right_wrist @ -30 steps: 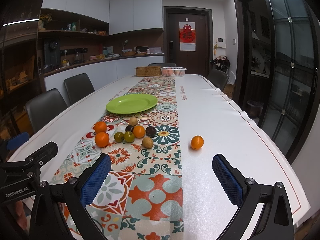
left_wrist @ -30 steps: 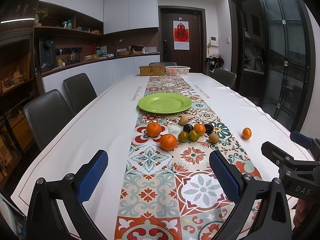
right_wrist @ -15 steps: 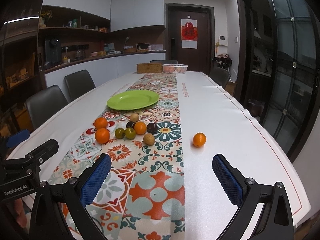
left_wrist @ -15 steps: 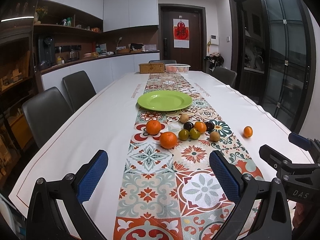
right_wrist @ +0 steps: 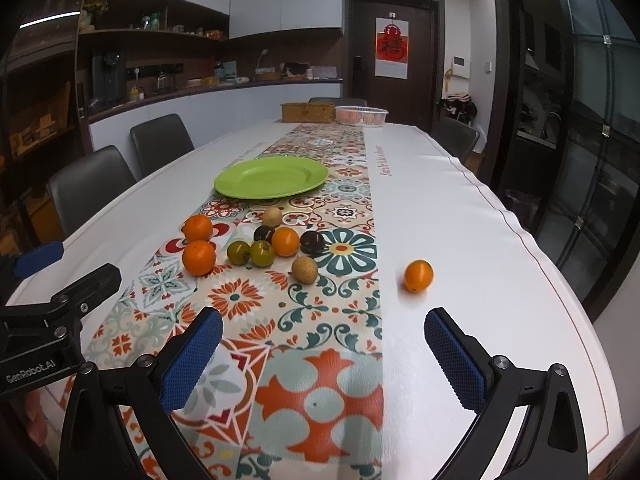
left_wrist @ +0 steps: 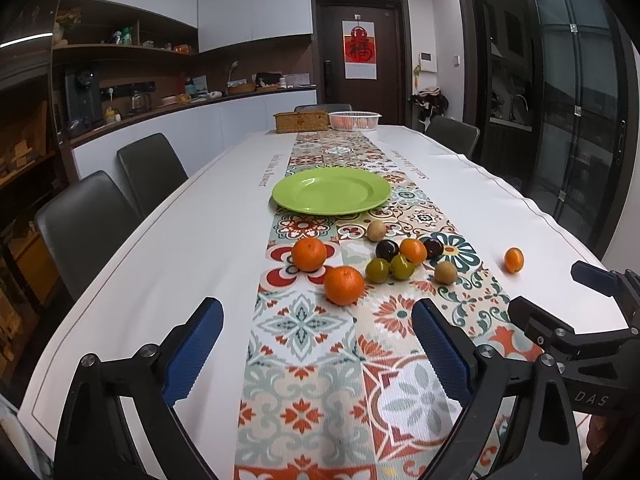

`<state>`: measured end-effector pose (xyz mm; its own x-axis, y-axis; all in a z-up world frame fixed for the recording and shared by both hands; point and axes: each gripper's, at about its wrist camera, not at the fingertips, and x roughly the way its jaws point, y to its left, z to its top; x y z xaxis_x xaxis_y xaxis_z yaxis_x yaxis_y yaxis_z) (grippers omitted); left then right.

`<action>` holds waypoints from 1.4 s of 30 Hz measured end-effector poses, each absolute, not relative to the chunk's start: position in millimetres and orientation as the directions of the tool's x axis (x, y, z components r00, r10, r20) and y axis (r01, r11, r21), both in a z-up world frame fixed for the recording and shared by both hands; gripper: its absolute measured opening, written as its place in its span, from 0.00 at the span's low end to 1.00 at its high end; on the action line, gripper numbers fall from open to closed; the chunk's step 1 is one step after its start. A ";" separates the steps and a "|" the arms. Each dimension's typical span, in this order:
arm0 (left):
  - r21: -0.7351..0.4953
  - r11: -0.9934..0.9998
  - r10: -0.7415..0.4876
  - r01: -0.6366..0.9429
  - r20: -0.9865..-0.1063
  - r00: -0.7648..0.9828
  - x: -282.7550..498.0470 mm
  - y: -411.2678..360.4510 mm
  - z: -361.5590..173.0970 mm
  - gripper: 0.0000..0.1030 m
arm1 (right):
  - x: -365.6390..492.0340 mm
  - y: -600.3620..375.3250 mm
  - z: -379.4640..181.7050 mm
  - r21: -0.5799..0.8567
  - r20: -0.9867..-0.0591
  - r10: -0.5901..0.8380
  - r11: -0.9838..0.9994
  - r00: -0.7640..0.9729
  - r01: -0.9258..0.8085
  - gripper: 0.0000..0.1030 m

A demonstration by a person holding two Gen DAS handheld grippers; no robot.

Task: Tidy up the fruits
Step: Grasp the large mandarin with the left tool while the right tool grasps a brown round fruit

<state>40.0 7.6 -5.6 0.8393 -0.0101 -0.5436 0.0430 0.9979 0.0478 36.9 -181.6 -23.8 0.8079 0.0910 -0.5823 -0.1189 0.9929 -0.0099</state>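
**Fruit scattered on a long table, both grippers spread wide and empty**

Nearest the viewer, the left gripper (left_wrist: 316, 330) hangs over the near end of the table (left_wrist: 192, 248) with its blue pads far apart and nothing between them. The right gripper (right_wrist: 322, 340) hangs beside it toward the right edge, equally wide and empty.

Beyond the grippers, on the patterned runner (left_wrist: 304, 360) that follows the table's long axis, the fruit lies in a loose cluster. A large orange (left_wrist: 343, 285) is nearest, with a second orange (left_wrist: 308, 254) just behind it to the left. To their right are two green fruits (left_wrist: 390, 269) touching side by side, a brown fruit (left_wrist: 445, 272), a smaller orange (left_wrist: 413, 251) flanked by two dark plums (left_wrist: 386, 250), and a pale brown fruit (left_wrist: 376, 231) farthest back.

One small oval orange (right_wrist: 418, 276) lies apart on the white cloth toward the right edge, its long axis roughly upright in both views.

Past the cluster, at mid-table on the runner, is a green plate (left_wrist: 331, 195). At the far edge are a woven box (left_wrist: 301, 121) and a white basket (left_wrist: 354, 120).
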 end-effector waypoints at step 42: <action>-0.069 0.975 -0.184 0.211 -0.785 0.592 168.7 -1.1 -60.6 0.48 | 157.1 -156.6 -73.9 0.012 -0.773 0.150 0.975 0.616 -0.222 0.46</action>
